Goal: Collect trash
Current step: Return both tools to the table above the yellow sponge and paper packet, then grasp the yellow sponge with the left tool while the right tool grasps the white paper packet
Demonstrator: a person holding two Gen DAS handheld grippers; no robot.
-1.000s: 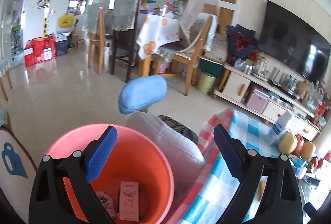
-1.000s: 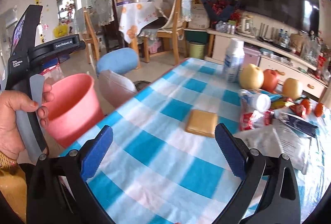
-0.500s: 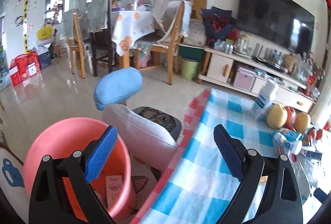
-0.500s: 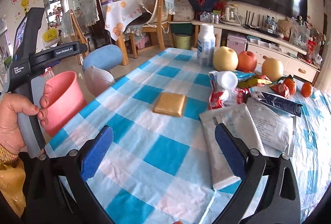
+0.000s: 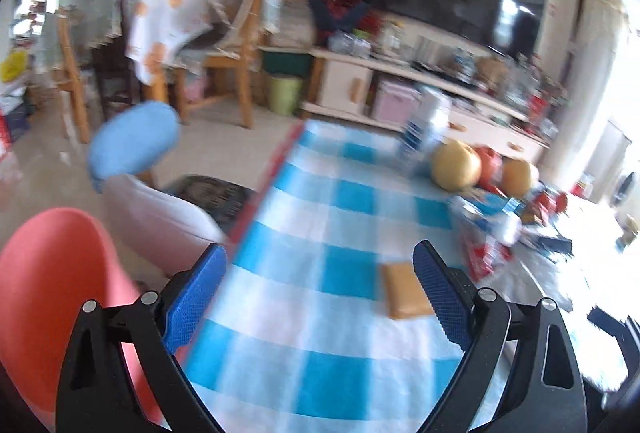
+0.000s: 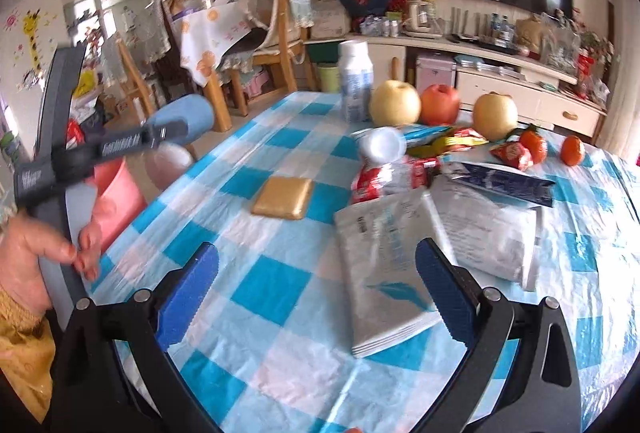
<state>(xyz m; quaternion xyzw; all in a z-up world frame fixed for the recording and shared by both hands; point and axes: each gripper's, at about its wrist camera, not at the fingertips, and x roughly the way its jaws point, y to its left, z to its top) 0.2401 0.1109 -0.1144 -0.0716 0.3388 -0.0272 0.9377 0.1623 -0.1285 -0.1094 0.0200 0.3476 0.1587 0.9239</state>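
Gold packet near the tablecloth's left edge looks the next pickup: both grippers, left and right, gape empty, pink bin waiting beside.

Bare checked tablecloth ahead, white pouches crowding right

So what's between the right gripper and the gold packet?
Only bare checked tablecloth between the right gripper and the gold packet, per the right wrist view.

I see a table in blue-and-white checks, a gold packet, a pink bin, a red apple (between two yellow pears), blue-padded jaws.
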